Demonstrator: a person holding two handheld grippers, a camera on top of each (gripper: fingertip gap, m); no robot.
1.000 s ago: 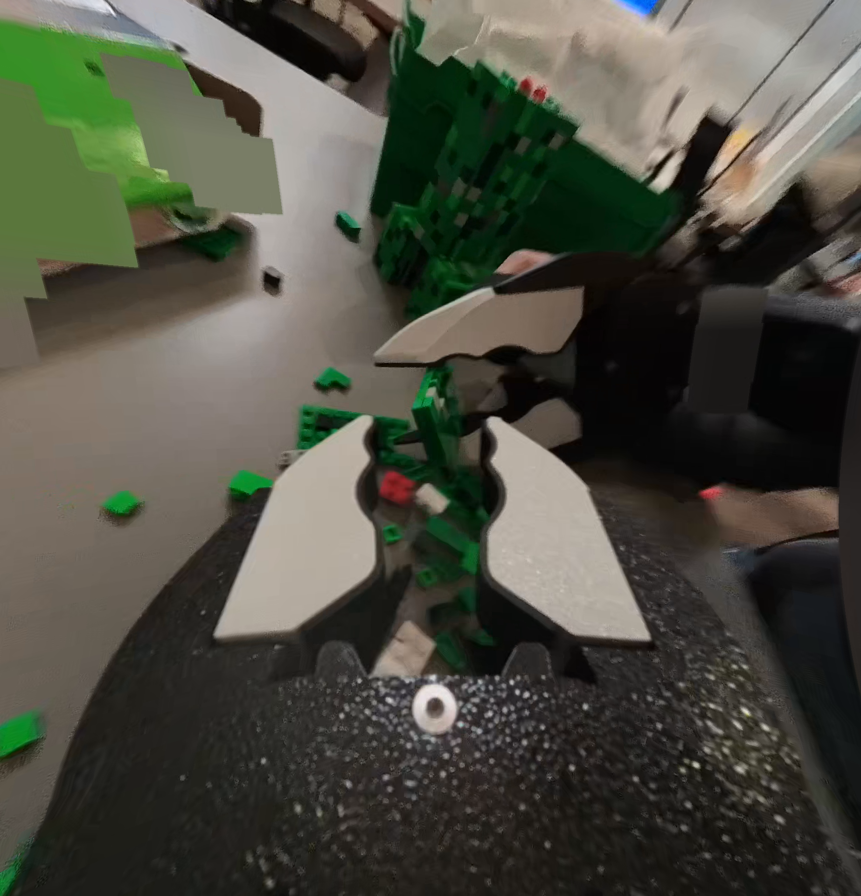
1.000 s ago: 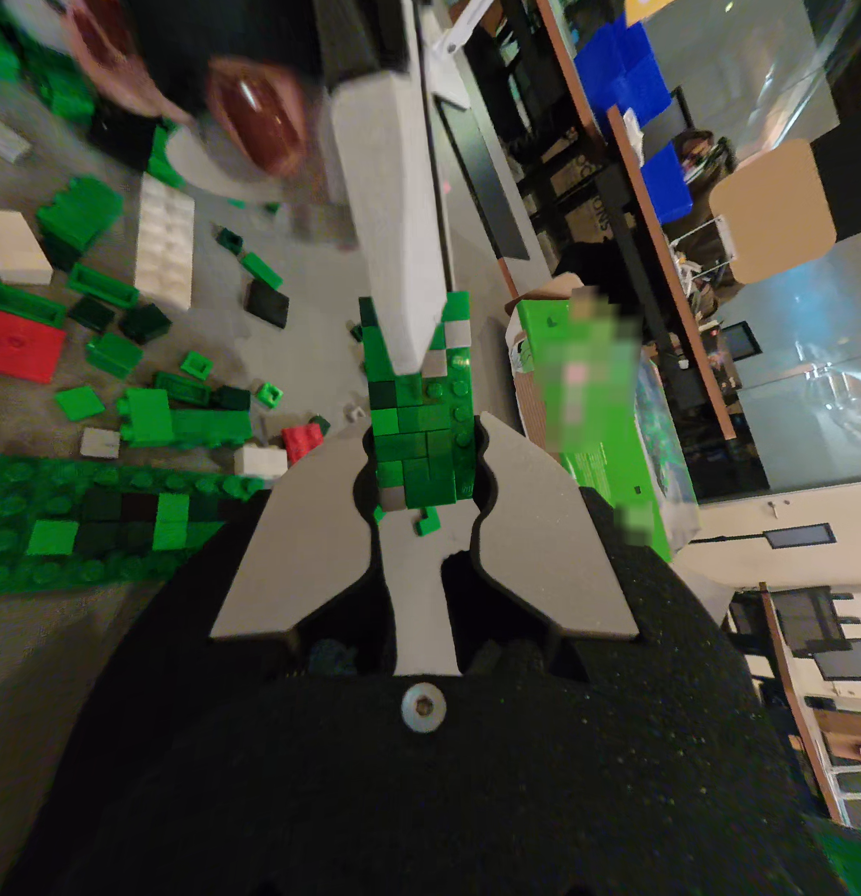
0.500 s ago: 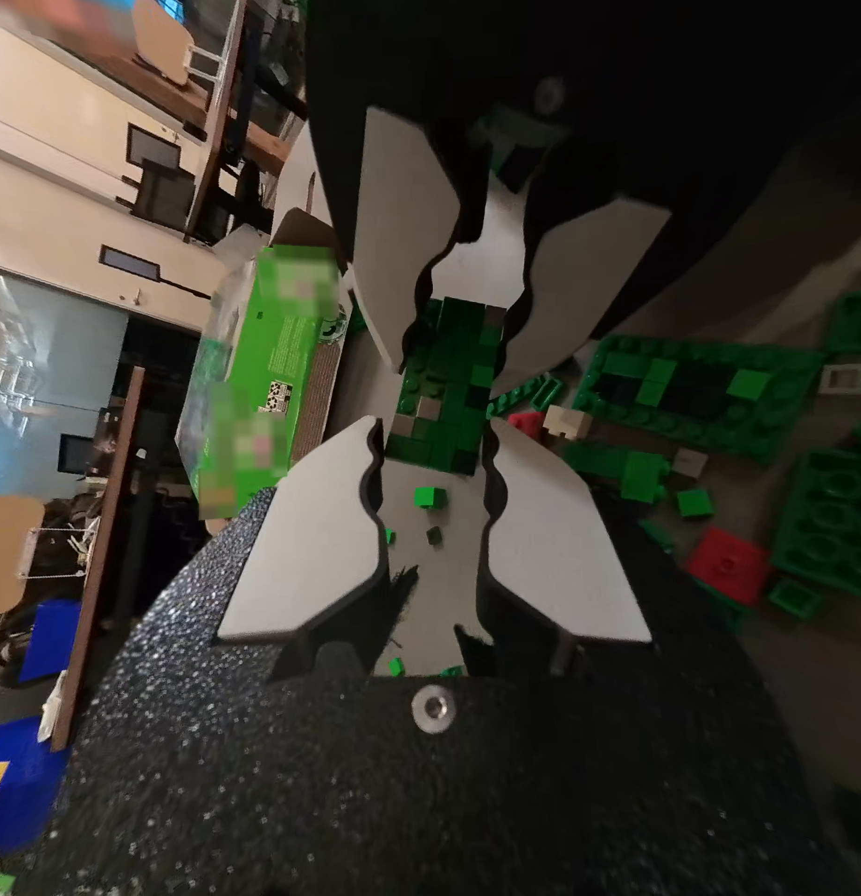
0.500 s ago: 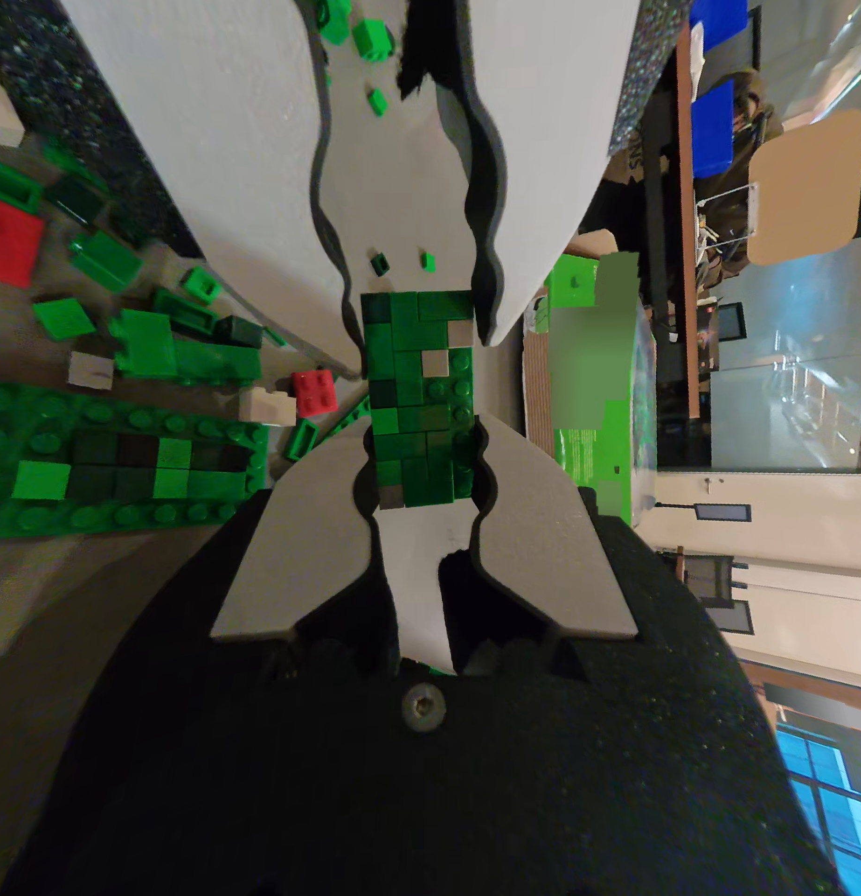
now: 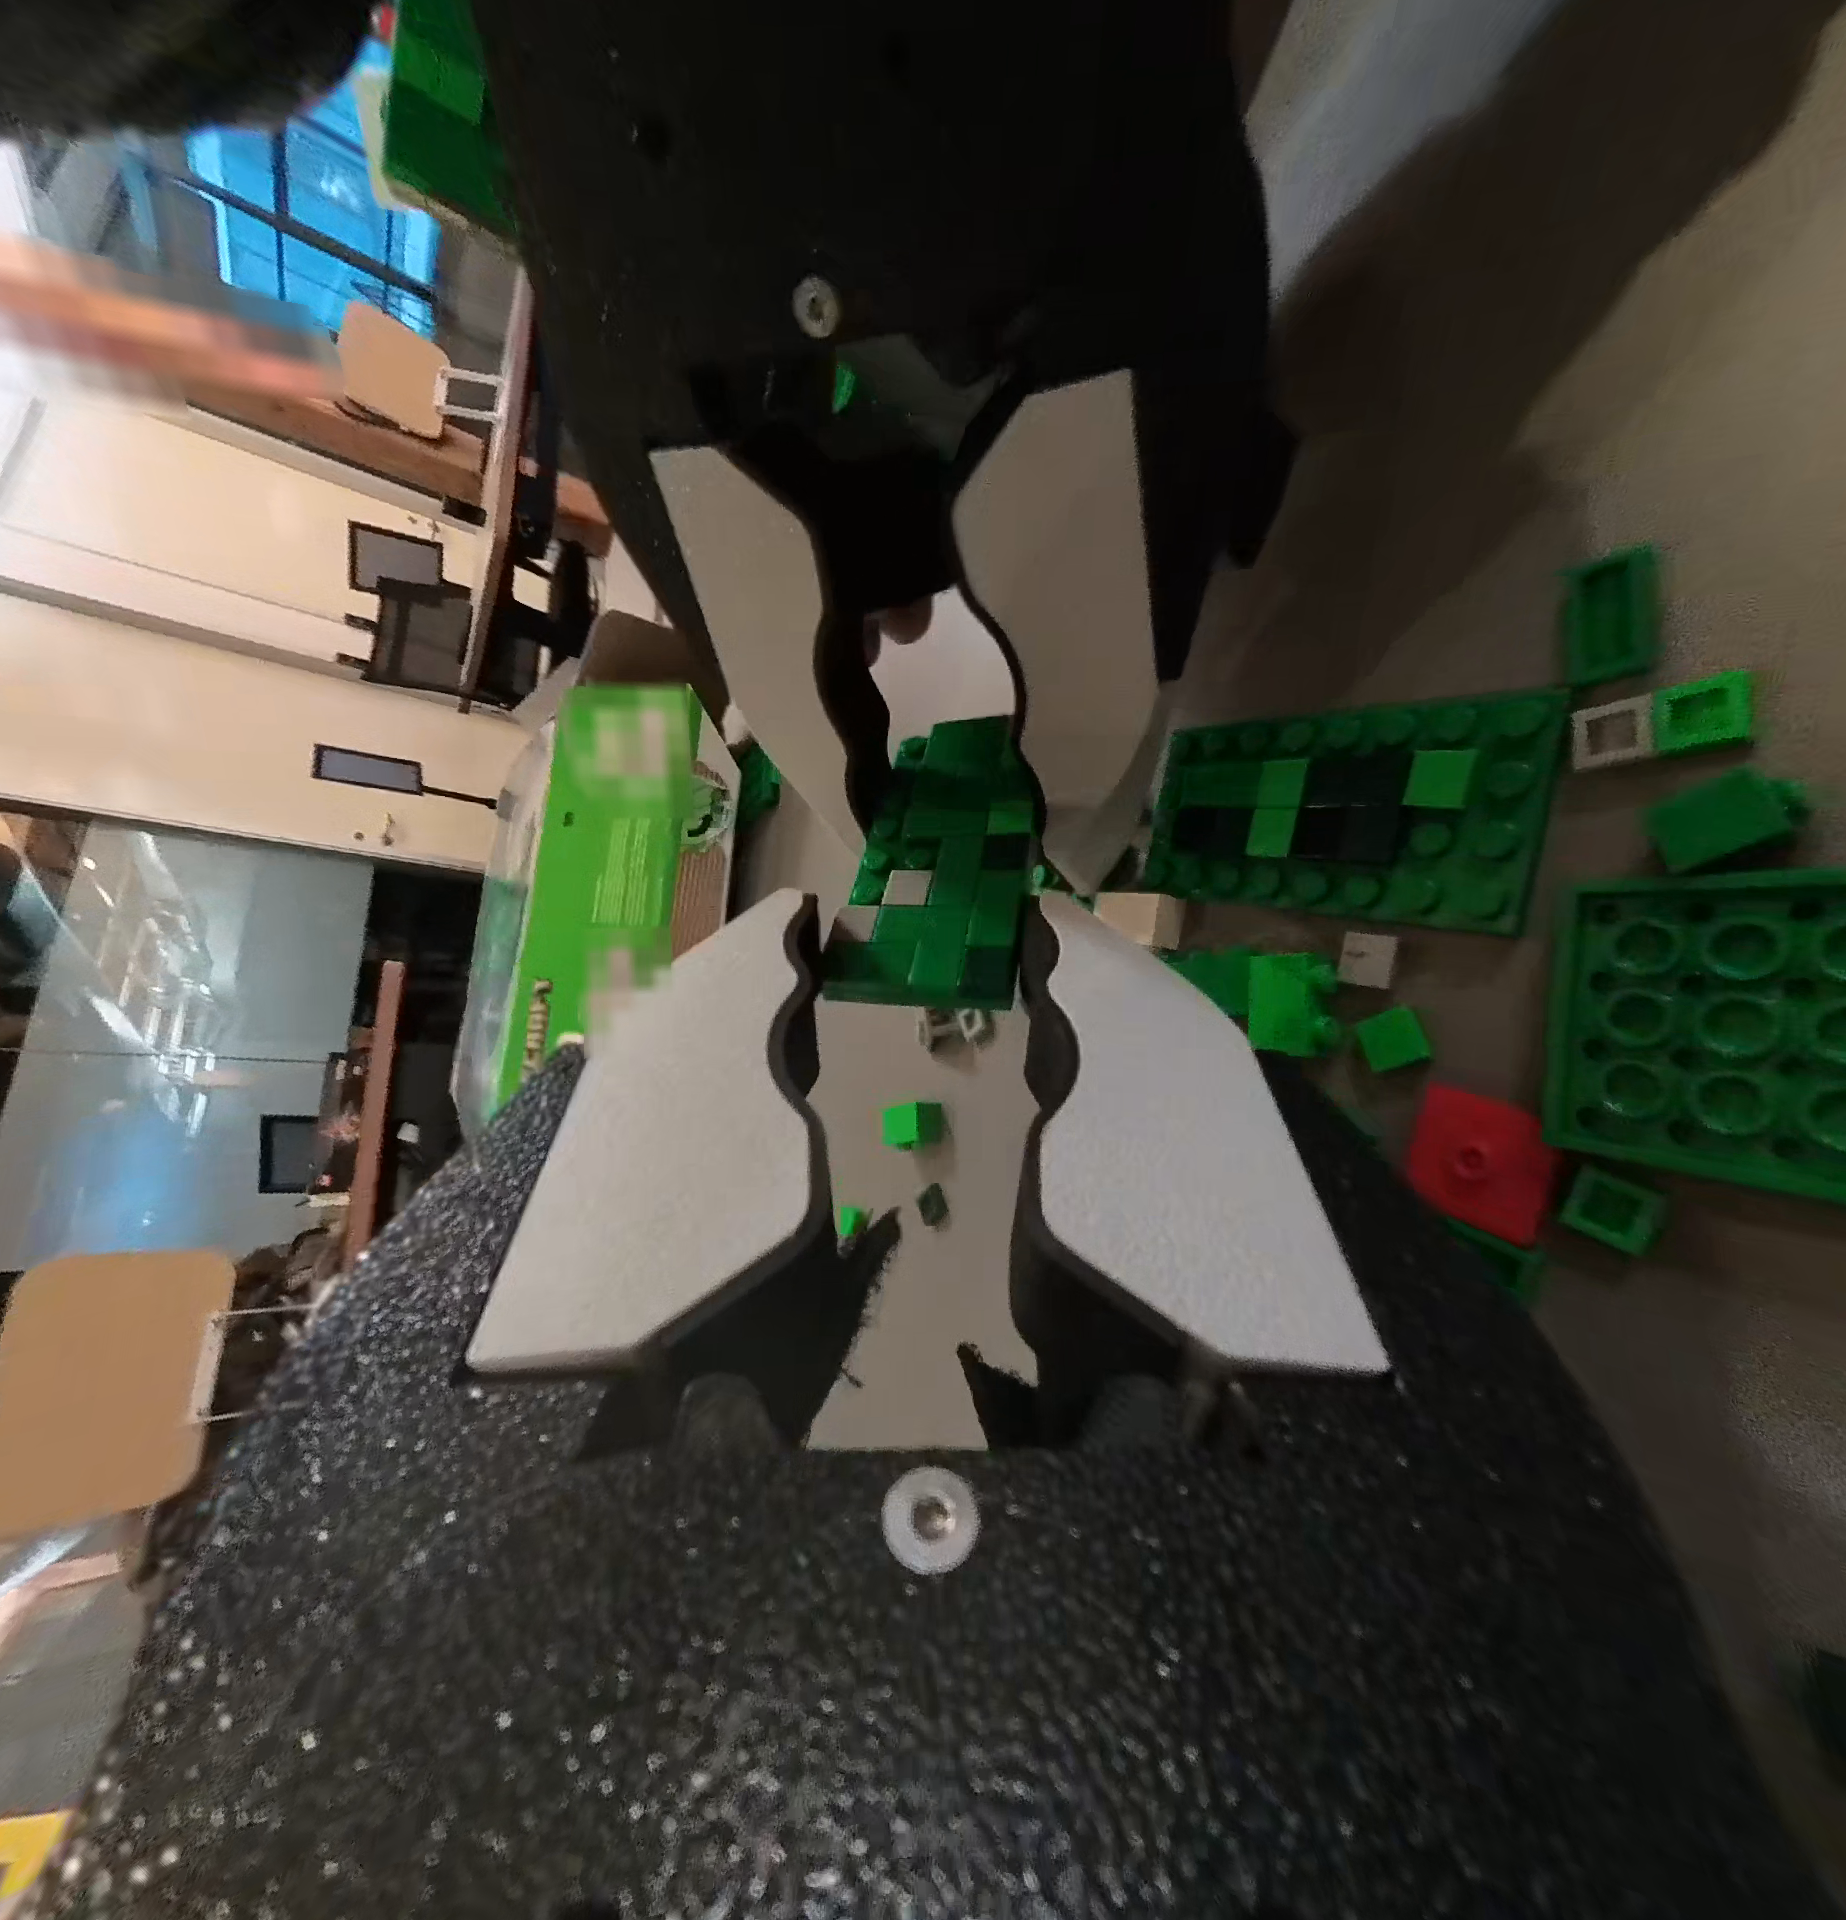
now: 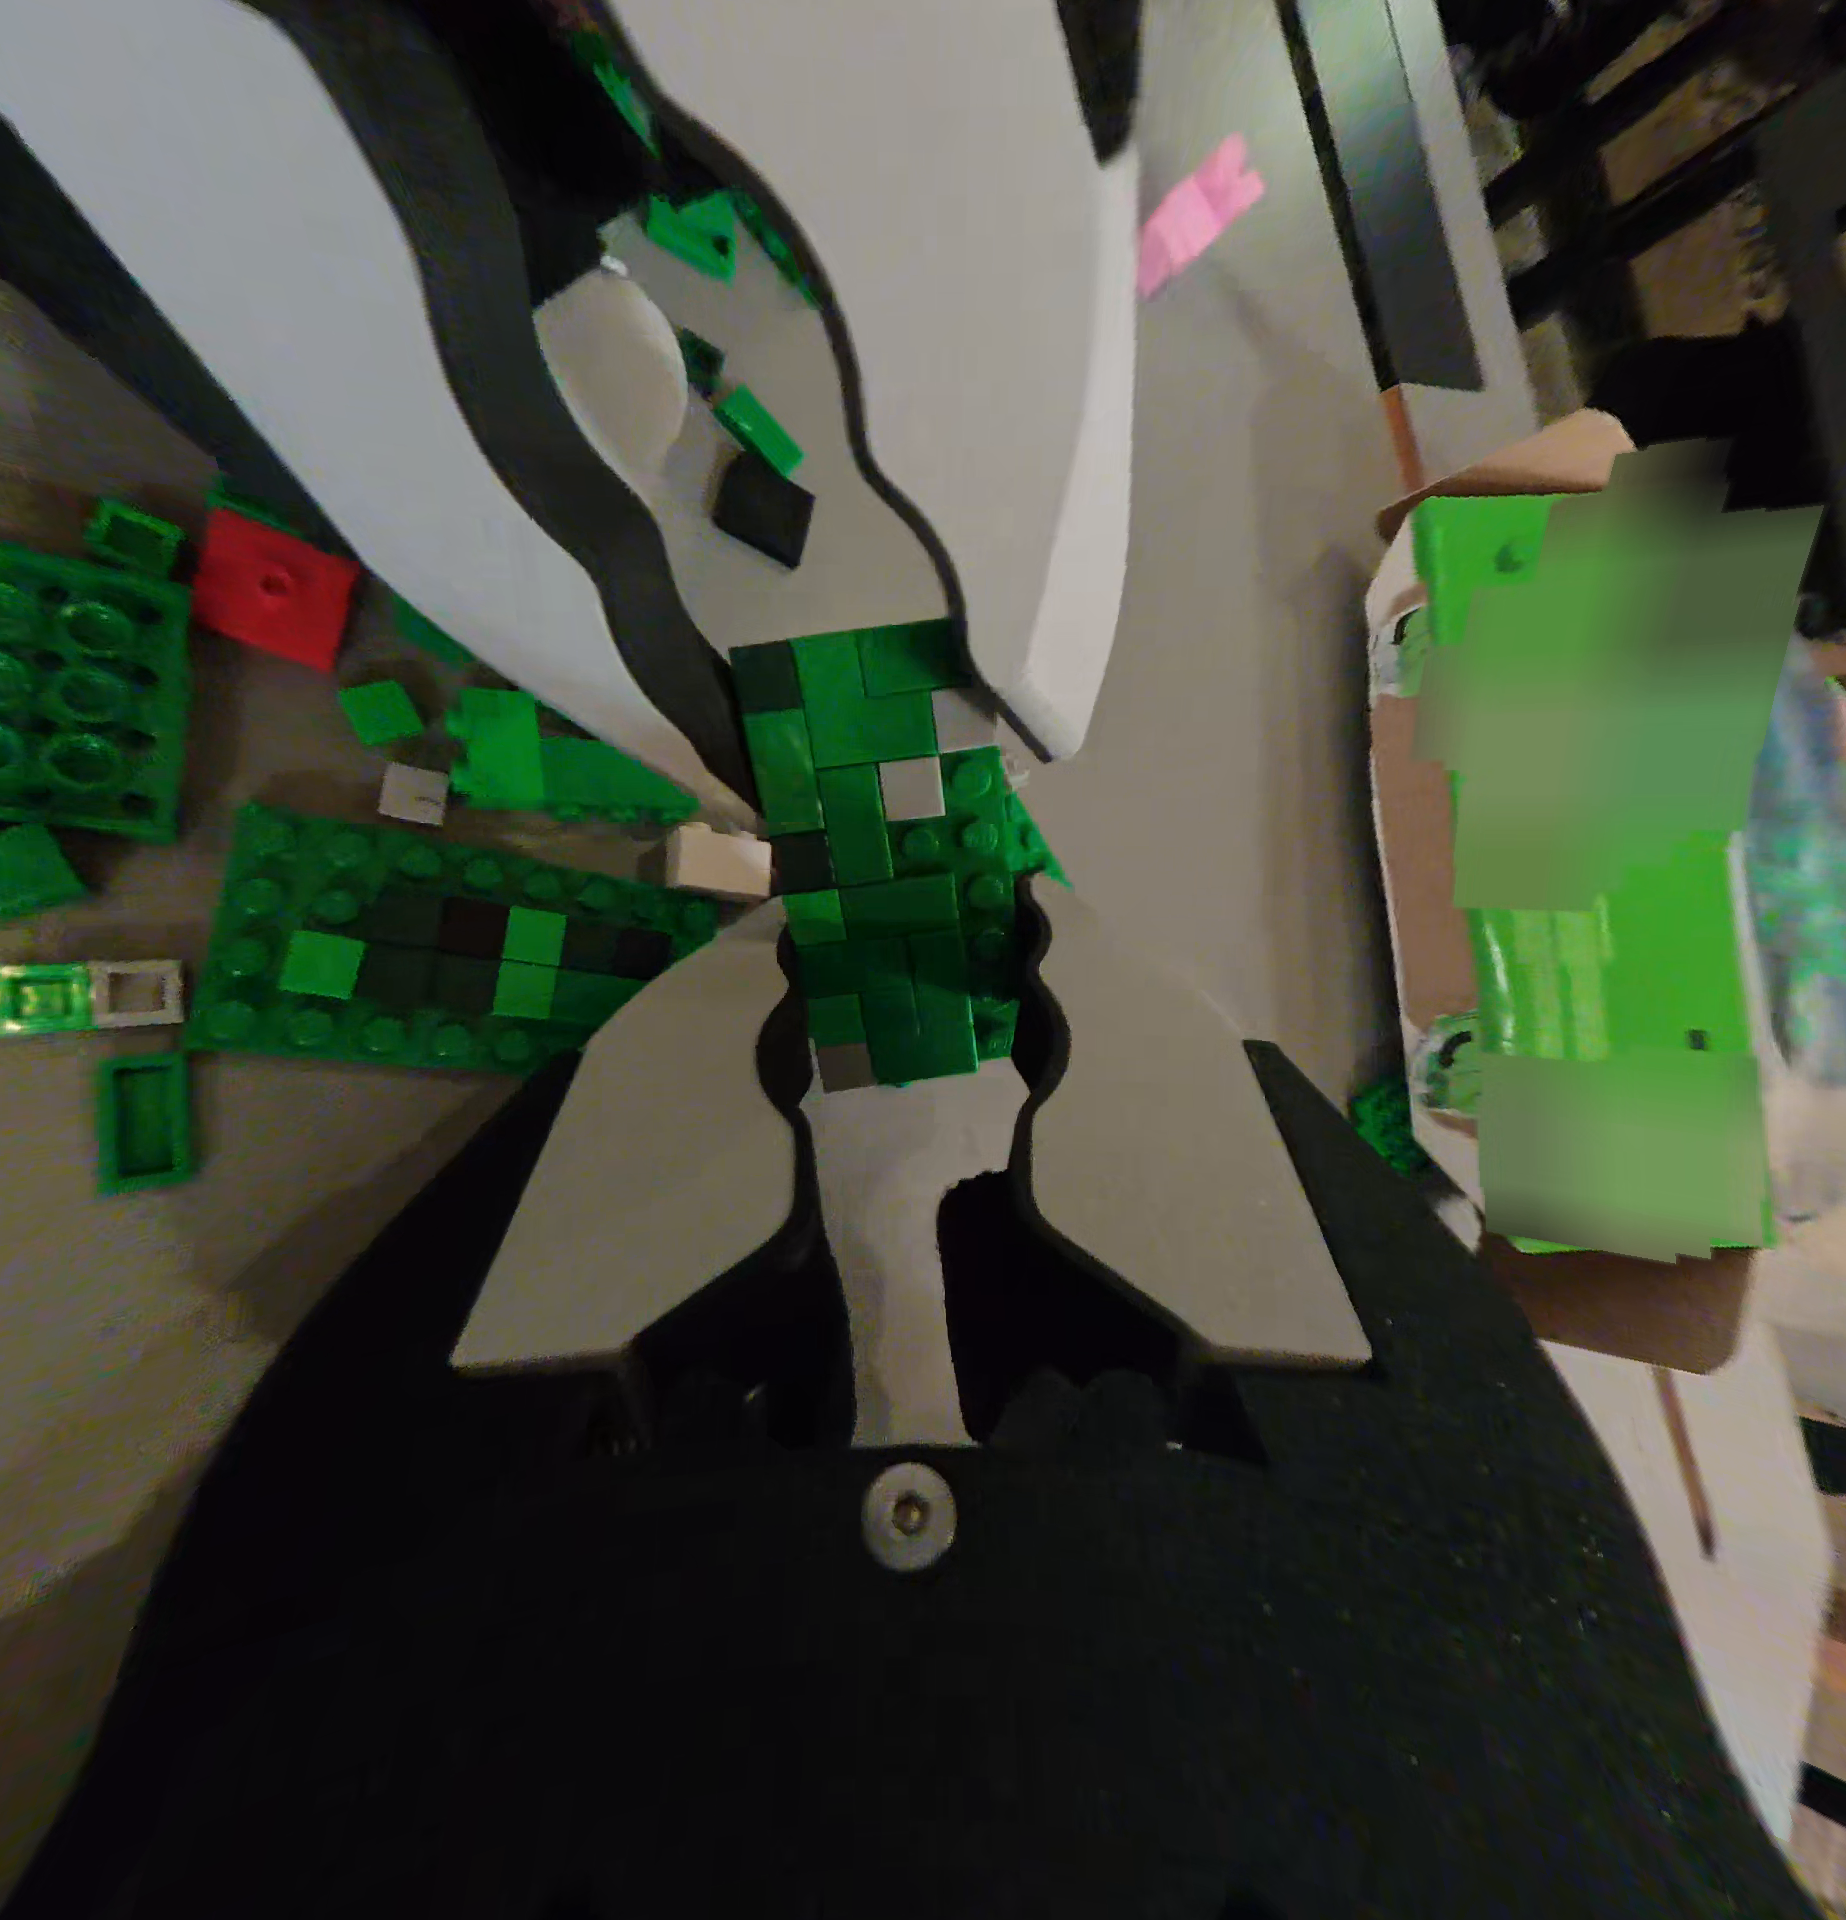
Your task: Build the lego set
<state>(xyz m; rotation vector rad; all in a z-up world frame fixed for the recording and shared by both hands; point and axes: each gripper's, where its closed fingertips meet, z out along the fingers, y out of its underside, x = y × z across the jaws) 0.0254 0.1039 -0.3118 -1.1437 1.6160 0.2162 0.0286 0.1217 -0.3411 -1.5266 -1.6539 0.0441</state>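
While clamped from both ends, green lego panel between left gripper and right gripper.

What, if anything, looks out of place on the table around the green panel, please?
One big green plate lies upside down, hollow underside showing, beside the red tile. Loose bricks are scattered, otherwise nothing looks damaged.

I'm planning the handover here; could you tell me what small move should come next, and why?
Probably close the left gripper a little onto the near end of the green tiled panel. The right gripper already clamps the other end, and the left jaws flank the panel, though full contact isn't clear.
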